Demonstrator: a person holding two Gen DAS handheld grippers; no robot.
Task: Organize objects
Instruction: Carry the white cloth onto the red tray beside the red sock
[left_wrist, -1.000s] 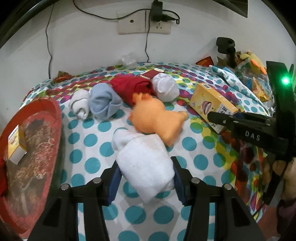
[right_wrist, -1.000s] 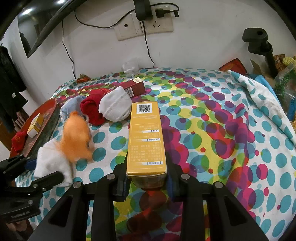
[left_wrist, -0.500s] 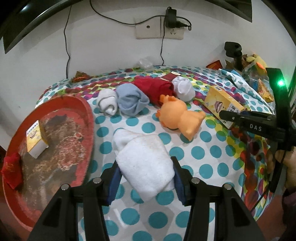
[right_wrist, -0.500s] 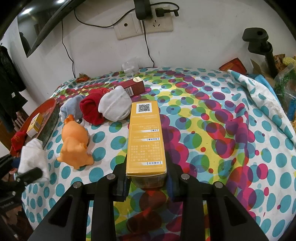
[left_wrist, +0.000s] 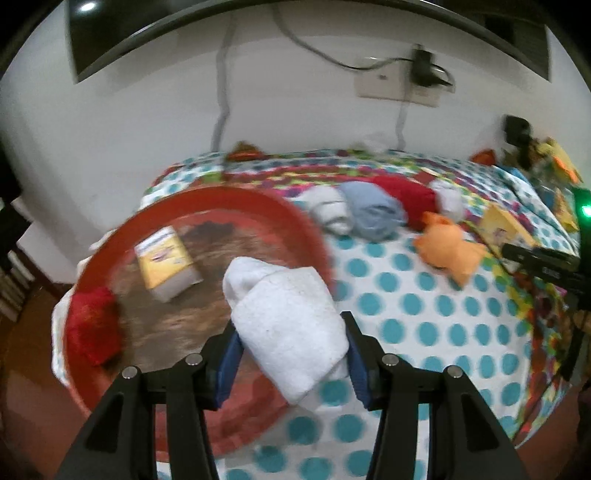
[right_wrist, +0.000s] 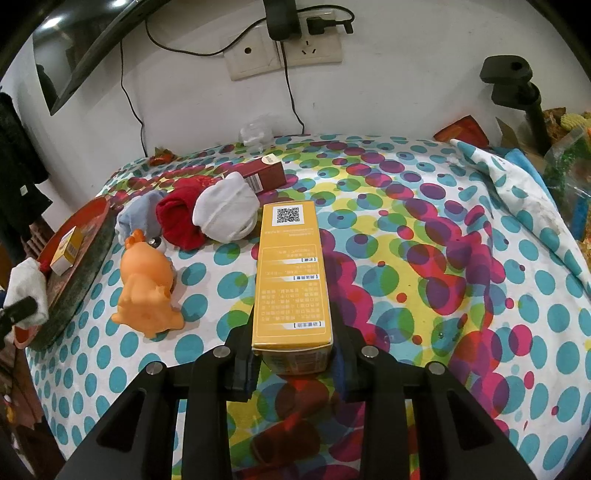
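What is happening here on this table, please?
A person is tidying things with two handheld grippers. The left gripper holds a rolled white sock above the edge of the red tray, which already contains a small yellow box and a red item. The right gripper grips a long yellow box over the dotted tablecloth. Other rolled socks and an orange toy lie on the table.

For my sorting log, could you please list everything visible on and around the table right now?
Tray: 1, red, table's left edge.
Small box: 1, yellow and white, in tray.
Red cloth: 1, in tray.
Rolled socks: 4, white, blue, red, white, rear row.
Toy: 1, orange, mid-table.
Dark red box: 1, behind socks.
Left gripper: holds white rolled cloth.
Right gripper: holds yellow box.
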